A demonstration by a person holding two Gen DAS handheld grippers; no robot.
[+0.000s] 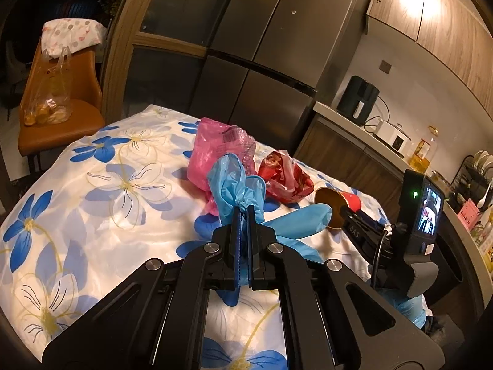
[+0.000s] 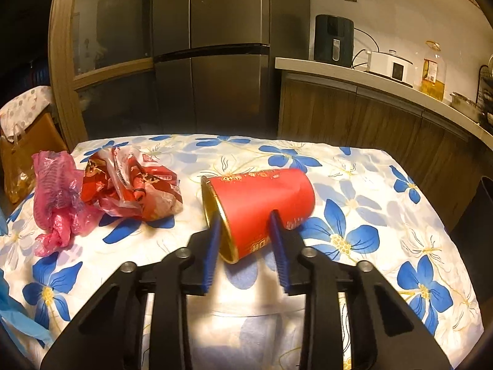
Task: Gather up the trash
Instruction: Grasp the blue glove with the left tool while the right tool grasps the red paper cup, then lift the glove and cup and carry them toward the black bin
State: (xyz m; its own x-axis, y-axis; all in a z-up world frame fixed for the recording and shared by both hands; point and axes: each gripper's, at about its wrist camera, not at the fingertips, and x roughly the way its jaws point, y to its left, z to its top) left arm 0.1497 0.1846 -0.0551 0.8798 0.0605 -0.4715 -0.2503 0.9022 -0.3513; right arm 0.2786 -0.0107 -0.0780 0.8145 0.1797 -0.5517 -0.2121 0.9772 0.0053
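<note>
The left gripper (image 1: 245, 212) is pinched tight on a crumpled blue glove (image 1: 235, 182), lifted clear of the flowered desk (image 1: 92, 191). The right gripper (image 2: 246, 219) has one finger inside the mouth of the red paper cup (image 2: 262, 197) lying on its side and the other against its outer wall; whether the pads already press on that wall I cannot tell. So the step in hand looks like seizing the cup. Next, the grip needs to bite the rim firmly before lifting. Beyond and left of the right gripper lie a red wrapper (image 2: 135, 188) and a pink bag (image 2: 55, 191), not yet collected
</note>
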